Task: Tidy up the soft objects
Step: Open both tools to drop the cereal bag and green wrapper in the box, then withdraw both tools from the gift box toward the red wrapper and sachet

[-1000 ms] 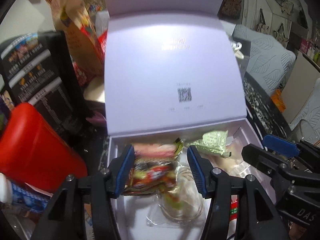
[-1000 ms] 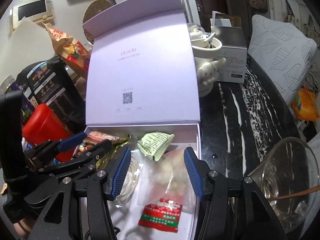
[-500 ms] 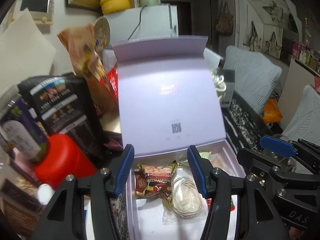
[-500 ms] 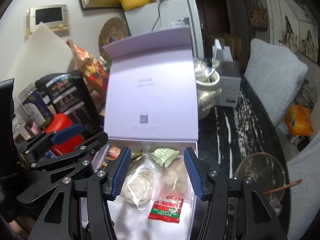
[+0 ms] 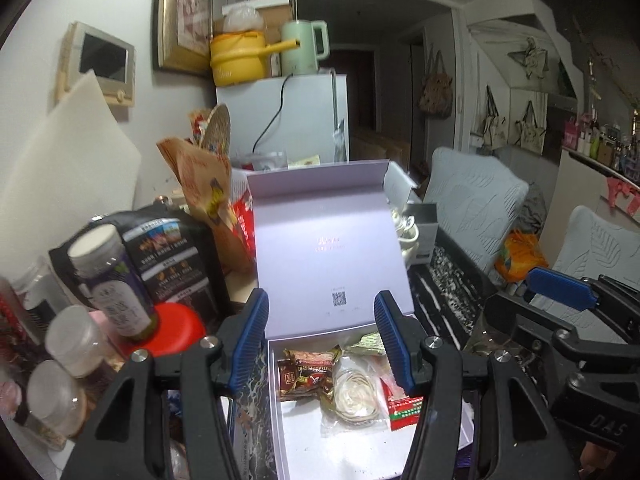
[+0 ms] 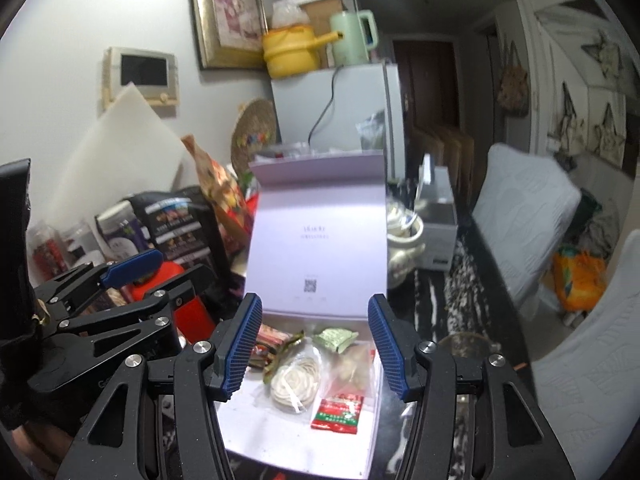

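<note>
The left hand-held gripper (image 5: 322, 340) hangs tilted downward with its blue-padded jaws apart and empty, while beside it the right hand-held gripper (image 6: 314, 350), likewise tilted, is opening its jaws around nothing.

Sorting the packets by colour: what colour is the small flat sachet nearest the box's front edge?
Red with a green band, the sachet shows best in the right wrist view.

Lilac box (image 5: 280, 432): near end cut off by the lower edge in the left wrist view; in the right wrist view its front corners sit behind the gripper arms. Lid print (image 6: 314, 233) too small to read. Green packet (image 5: 370, 339) partly behind a blue pad. White mug (image 6: 406, 236) half hidden by the lid.
</note>
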### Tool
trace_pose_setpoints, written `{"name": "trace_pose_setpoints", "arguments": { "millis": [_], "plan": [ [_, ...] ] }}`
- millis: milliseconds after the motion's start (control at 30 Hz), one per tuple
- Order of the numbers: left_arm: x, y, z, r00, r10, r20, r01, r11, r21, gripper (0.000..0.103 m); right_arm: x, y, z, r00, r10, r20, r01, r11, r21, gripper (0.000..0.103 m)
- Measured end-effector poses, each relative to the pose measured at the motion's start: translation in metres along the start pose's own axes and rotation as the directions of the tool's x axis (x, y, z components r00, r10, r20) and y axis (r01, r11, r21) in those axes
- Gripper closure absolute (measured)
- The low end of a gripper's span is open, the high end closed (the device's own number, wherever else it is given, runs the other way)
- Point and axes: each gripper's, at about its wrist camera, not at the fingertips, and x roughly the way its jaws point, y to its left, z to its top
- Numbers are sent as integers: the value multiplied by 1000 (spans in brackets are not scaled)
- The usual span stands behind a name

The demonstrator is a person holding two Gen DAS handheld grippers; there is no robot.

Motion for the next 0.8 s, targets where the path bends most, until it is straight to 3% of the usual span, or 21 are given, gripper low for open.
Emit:
{"name": "trace_pose_setpoints", "arguments": {
  "millis": [133, 200, 233, 300, 567, 800],
  "plan": [
    [-26, 0, 2, 1000, -14, 27, 14, 1000, -5, 48, -33, 8, 1, 998, -10, 57, 10, 1000, -15, 40],
    [-36, 0, 1, 999, -19, 39, 19, 1000, -6, 31, -47, 12, 1, 997, -12, 78, 14, 1000, -22, 37],
    [-41, 0, 1, 999, -19, 51, 20, 1000, -7, 13, -55, 14, 0, 996, -14, 90, 17, 999, -28, 36],
    [-57, 0, -2, 995, -15, 97, 16, 1000, -15, 3, -68, 17, -3, 994, -23, 110, 27, 999, -30, 28],
    [-100, -6, -14, 989, -27, 143, 25, 1000, 13, 3, -120, 28, -25, 984, -26, 174, 30, 999, -23, 16],
    [-127, -13, -33, 988, -52, 144, 46, 998, 46, 2, -156, 32, -46, 979, -40, 200, 45, 999, -19, 13]
  ]
}}
